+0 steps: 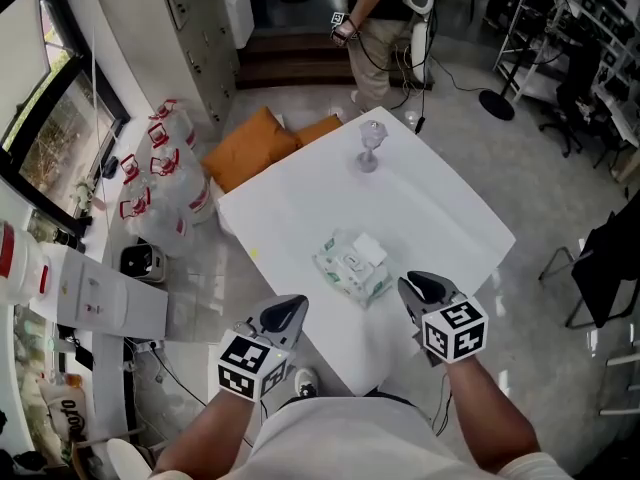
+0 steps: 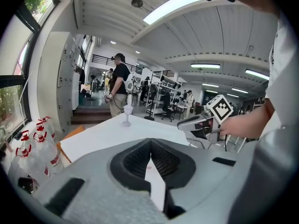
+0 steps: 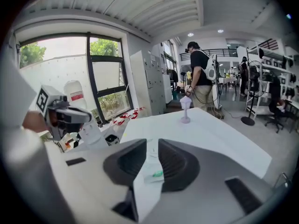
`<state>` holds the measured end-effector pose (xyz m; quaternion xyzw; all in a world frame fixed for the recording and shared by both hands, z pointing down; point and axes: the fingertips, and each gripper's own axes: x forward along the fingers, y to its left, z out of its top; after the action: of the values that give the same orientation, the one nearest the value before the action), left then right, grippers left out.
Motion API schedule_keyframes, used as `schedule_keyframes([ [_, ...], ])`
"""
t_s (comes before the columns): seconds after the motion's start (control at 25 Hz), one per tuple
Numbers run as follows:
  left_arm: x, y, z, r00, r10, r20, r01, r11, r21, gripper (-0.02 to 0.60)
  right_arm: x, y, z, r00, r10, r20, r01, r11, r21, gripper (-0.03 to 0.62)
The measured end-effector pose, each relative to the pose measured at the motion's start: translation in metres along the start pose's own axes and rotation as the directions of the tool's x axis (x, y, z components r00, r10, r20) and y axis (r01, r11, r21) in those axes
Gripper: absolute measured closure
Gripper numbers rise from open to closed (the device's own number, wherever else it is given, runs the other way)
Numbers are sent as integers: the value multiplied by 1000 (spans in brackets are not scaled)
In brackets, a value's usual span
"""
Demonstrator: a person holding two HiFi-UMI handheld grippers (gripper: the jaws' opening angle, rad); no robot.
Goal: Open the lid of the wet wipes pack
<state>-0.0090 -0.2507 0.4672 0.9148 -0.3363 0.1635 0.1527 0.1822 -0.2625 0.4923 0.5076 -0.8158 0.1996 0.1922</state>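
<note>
One white table (image 1: 440,218) | wipes pack (image 1: 352,266), clear goblet (image 1: 371,146) | grey floor (image 1: 560,198)

The person wears a white short-sleeved shirt (image 1: 340,438), seen at 6 o'clock in the head view. The left gripper (image 1: 292,310) at 7 o'clock and the right gripper (image 1: 418,286) at 5 o'clock are smooth grey shells with black ribbed pads (image 2: 133,162). Each carries a white cube (image 1: 250,366) printed with black square markers.

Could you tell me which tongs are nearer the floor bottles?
Left. Left tongs hover by the table edge facing the bottles; right tongs hover past the wipes, farther away.
</note>
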Motion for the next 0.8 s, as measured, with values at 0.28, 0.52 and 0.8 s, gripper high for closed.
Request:
schedule_keyframes([
  [0.28, -5, -19, 24, 998, -47, 45, 46, 998, 32, 574, -55, 29, 22, 993, 3, 116, -6, 1000, 25, 557],
  [0.52, -7, -34, 29, 995, -78, 55, 76, 996, 53, 574, -75, 44, 22, 988, 1, 152, -3, 1000, 16, 586],
  [0.8, -12, -41, 30, 994, -93, 61, 89, 994, 66, 574, -88, 54, 10, 983, -23, 182, 19, 1000, 25, 588],
])
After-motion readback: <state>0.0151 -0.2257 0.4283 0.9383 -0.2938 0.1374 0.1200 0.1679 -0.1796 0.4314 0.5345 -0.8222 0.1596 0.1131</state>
